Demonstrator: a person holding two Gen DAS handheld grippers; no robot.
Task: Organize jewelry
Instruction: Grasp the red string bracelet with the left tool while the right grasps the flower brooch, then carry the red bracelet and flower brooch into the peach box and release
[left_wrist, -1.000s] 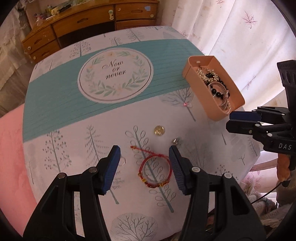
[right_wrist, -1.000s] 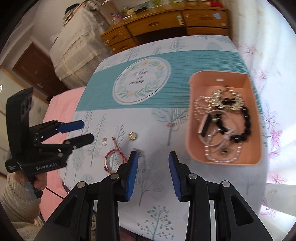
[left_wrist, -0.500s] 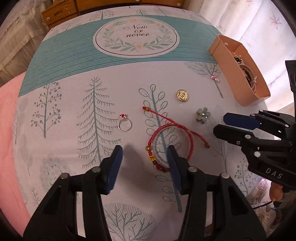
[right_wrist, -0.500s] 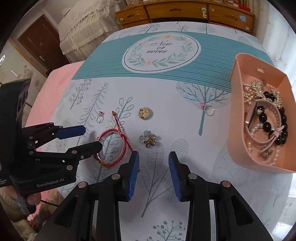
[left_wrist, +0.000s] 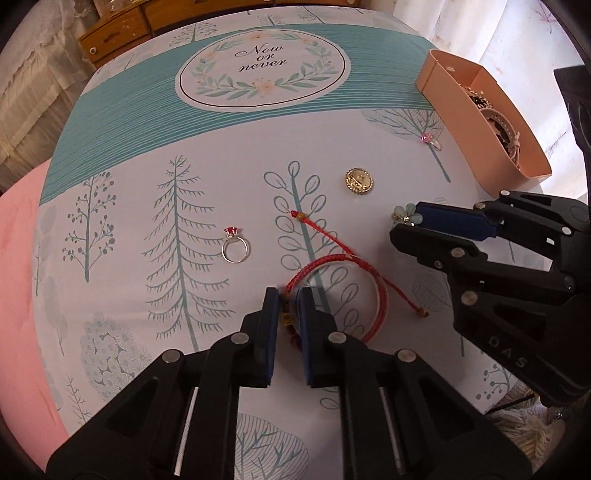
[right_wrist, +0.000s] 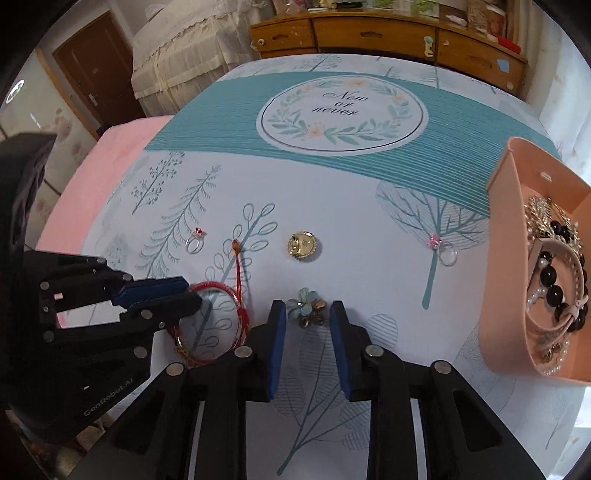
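A red cord bracelet lies on the tablecloth. My left gripper is shut on its beaded near edge; it also shows in the right wrist view, over the bracelet. My right gripper is open, its fingers on either side of a pale blue flower brooch; in the left wrist view the gripper covers part of the brooch. A pink tray holding several bracelets stands at the right.
On the cloth lie a silver ring with a red stone, a round gold brooch and a ring with a pink stone. A wooden dresser stands beyond the table. A pink surface lies left.
My left gripper has moved forward and closed on the bracelet's beaded edge. My right gripper has moved forward so that the flower brooch sits between its open fingers.
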